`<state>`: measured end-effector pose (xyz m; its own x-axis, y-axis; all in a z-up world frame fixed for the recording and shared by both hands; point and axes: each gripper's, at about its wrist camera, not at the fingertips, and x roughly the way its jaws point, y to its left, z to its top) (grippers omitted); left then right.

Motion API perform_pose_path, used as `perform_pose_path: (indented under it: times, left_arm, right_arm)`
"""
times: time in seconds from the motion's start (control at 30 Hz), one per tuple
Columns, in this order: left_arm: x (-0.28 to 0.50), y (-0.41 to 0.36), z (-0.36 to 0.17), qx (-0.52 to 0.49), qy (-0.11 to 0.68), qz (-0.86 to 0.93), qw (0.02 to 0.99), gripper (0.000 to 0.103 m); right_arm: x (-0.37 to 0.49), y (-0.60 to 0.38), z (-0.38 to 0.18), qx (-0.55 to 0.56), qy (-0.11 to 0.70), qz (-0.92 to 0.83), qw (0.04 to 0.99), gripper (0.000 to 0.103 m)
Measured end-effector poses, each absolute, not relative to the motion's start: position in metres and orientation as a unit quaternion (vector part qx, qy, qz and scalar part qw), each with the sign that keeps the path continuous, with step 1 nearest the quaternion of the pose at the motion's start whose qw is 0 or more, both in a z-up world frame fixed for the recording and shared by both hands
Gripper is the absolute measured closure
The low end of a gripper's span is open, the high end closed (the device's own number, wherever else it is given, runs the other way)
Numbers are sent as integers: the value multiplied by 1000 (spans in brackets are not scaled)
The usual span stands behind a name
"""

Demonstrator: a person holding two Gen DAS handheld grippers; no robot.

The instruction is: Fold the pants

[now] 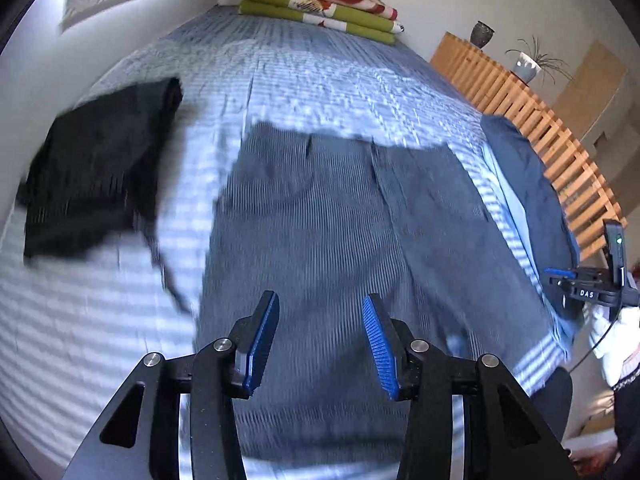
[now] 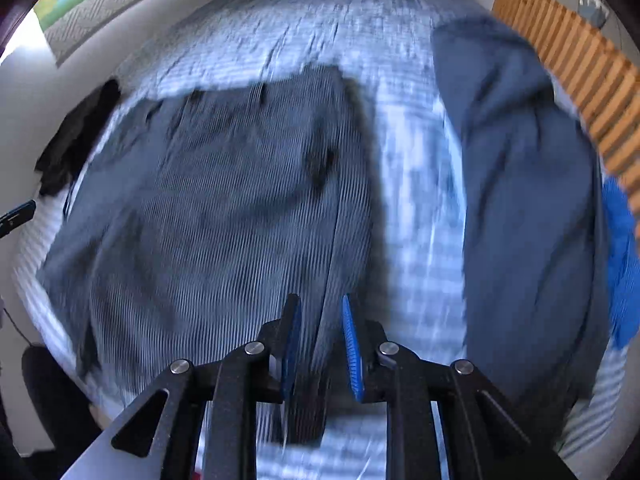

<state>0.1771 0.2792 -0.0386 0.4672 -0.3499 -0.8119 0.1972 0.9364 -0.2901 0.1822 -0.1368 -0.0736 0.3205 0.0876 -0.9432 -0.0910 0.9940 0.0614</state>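
Note:
Grey striped pants (image 1: 320, 208) lie spread flat on the bed, waistband towards the far end. My left gripper (image 1: 320, 320) hovers over their near part, open, with nothing between its blue pads. In the right wrist view the same pants (image 2: 220, 220) fill the left half. Their right edge rises as a ridge into my right gripper (image 2: 320, 332). Its pads stand close together with grey fabric filling the gap, and a dark fold hangs below them. Both views are motion-blurred.
The blue-and-white striped bedspread (image 1: 304, 80) covers the bed. A folded black garment (image 1: 100, 168) lies at left, a dark blue garment (image 2: 528, 208) at right. Folded green and red blankets (image 1: 320, 4) sit at the far end. A wooden slatted rail (image 1: 532, 120) runs along the right.

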Motion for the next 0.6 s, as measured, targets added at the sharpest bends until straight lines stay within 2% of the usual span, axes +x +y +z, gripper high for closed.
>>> perform_pose_path:
  times: [0.07, 0.1, 0.27, 0.3, 0.4, 0.47, 0.5, 0.6]
  left_arm:
    - [152, 282, -51, -91, 500, -157, 847, 55]
    - [142, 283, -56, -95, 502, -152, 846, 55]
    - [107, 296, -69, -132, 500, -137, 845, 55]
    - [107, 297, -70, -135, 499, -135, 845, 55]
    - [104, 301, -72, -134, 498, -124, 848, 55]
    - [103, 304, -73, -140, 500, -121, 846, 55]
    - [102, 306, -74, -141, 501, -116, 846, 55]
    - [98, 311, -73, -148, 501, -114, 845, 55]
  right_arm:
    - [165, -142, -80, 24, 589, 50, 807, 76]
    - [158, -144, -84, 38, 591, 46, 805, 69]
    - [148, -151, -80, 105, 591, 61, 798, 62]
    - [148, -149, -80, 107, 594, 63, 795, 55]
    - [153, -134, -89, 82, 617, 65, 780, 54]
    - [154, -123, -95, 56, 621, 57, 779, 72]
    - [152, -117, -98, 35, 622, 47, 781, 88]
    - [147, -121, -91, 26, 609, 32, 792, 90]
